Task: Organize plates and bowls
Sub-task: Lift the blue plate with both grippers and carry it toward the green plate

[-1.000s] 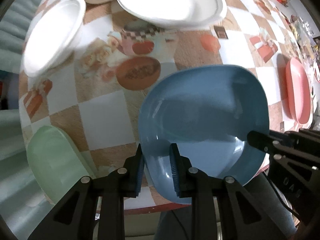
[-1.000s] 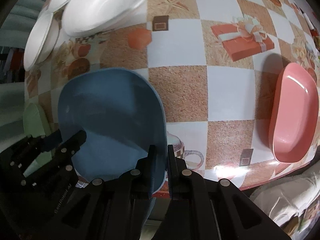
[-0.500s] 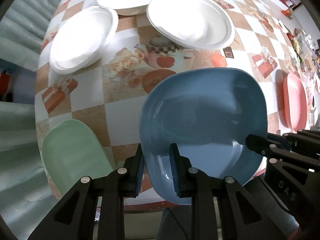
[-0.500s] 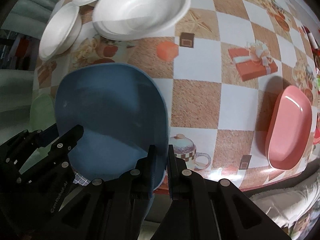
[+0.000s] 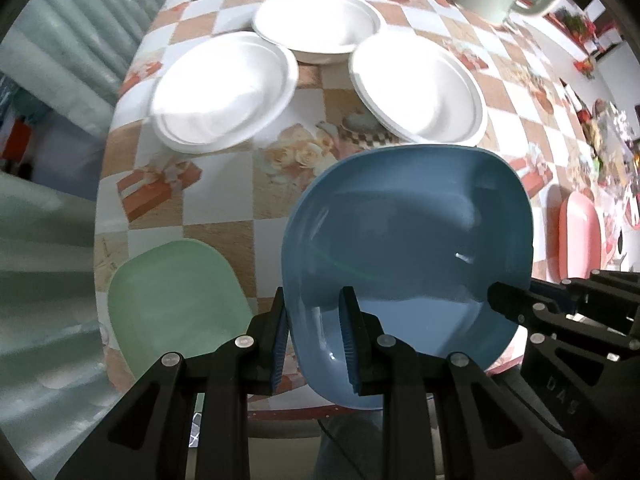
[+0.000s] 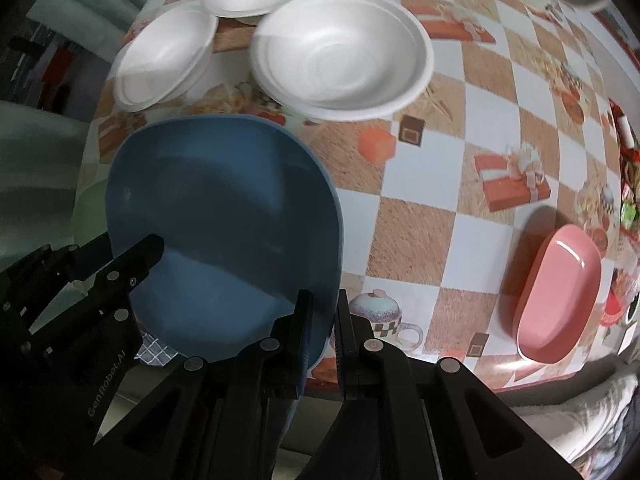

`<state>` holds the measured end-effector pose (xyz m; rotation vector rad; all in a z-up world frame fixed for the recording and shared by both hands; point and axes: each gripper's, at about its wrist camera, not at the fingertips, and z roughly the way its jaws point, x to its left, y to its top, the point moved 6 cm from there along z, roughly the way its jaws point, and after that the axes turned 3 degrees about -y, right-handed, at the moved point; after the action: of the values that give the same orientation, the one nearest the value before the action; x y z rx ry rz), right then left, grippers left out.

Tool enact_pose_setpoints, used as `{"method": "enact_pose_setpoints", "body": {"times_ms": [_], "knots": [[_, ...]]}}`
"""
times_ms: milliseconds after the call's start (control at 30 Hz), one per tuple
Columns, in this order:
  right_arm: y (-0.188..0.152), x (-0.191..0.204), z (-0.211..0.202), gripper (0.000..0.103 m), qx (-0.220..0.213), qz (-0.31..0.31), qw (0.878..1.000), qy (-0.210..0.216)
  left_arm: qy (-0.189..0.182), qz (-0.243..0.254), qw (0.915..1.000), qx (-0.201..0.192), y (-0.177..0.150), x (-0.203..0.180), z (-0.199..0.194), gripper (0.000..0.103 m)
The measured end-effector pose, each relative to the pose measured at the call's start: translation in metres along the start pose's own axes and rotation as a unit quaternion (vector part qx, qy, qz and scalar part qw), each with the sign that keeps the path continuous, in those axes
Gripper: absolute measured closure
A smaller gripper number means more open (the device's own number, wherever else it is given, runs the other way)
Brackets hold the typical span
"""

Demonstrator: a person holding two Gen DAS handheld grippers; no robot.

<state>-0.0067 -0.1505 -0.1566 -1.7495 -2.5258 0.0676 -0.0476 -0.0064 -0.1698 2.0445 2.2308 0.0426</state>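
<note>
Left wrist view
- left hand-held gripper (image 5: 314, 332): narrow, pads pinching the near-left rim of the blue plate (image 5: 408, 248), one pad outside the rim, one inside.
- blue plate: centre to lower right of frame; looks lifted clear of the tabletop (image 5: 224, 216), near edge hanging past the table's edge.
- right hand-held gripper (image 5: 508, 300): enters from the right edge, tip on the plate's right rim.
- green plate (image 5: 176, 304): lower left of frame, just left of the left fingers; judged the likely stacking target, nearer the left hand.
- white plates (image 5: 224, 92): three, upper centre, well apart from the held plate.

Right wrist view
- right hand-held gripper (image 6: 322, 320): narrow, clamped on the plate's near-right rim.
- blue plate (image 6: 224, 220): left of centre, long axis running away from the camera.
- pink dish (image 6: 560, 296): right edge of frame, well apart.

Materials
- blue, green, pink: smooth, glossy, rounded-square plastic, shallow wells.
- white: matte, round, look like disposable foam.
- tabletop: checked printed oilcloth.
</note>
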Motion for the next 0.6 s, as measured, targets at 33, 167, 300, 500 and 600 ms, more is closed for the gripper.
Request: {"method": "enact_pose_setpoints", "body": {"times_ms": [33, 167, 300, 500, 600], "knots": [[0.001, 0.004, -0.003, 0.092, -0.002, -0.004, 1.000, -0.001, 0.000, -0.004, 1.0000, -0.003, 0.000, 0.003, -0.006, 0.076], [0.005, 0.015, -0.011, 0.092, -0.010, -0.018, 1.000, -0.006, 0.003, -0.018, 0.9997, -0.014, -0.003, 0.012, -0.017, 0.076], [0.008, 0.021, -0.007, 0.092, -0.014, -0.038, 0.999, -0.012, 0.004, -0.036, 0.9991, -0.020, 0.004, 0.029, -0.018, 0.076], [0.012, 0.040, -0.014, 0.092, -0.020, -0.064, 0.998, -0.014, 0.010, -0.056, 0.9980, -0.029, 0.002, 0.046, -0.024, 0.076], [0.014, 0.049, -0.016, 0.092, -0.021, -0.074, 0.997, -0.015, 0.015, -0.064, 0.9973, -0.032, 0.000, 0.054, -0.026, 0.076]]}}
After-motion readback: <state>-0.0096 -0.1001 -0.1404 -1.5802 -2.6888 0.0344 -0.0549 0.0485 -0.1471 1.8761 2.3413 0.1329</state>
